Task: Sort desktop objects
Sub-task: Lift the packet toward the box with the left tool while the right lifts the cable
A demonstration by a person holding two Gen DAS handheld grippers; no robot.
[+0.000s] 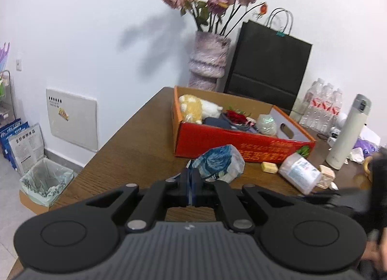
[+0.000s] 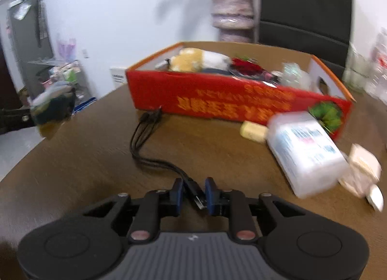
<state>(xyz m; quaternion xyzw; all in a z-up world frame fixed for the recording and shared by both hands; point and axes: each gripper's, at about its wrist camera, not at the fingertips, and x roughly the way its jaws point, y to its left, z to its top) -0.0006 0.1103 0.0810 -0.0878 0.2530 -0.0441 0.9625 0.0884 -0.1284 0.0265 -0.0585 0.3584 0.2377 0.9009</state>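
Left gripper point(image 1: 192, 183), nearest, jaws clenched on a crumpled blue-and-white plastic bag point(image 1: 221, 162) raised above the wooden table point(image 1: 135, 139). Right gripper point(image 2: 193, 194), jaws narrowed around the plug end of a black cable point(image 2: 150, 139); whether the pads press it cannot be told. Beyond: a tissue pack point(image 2: 307, 151) to the right, and farther off the red cardboard box point(image 2: 229, 98) holding a plush toy point(image 2: 193, 61).
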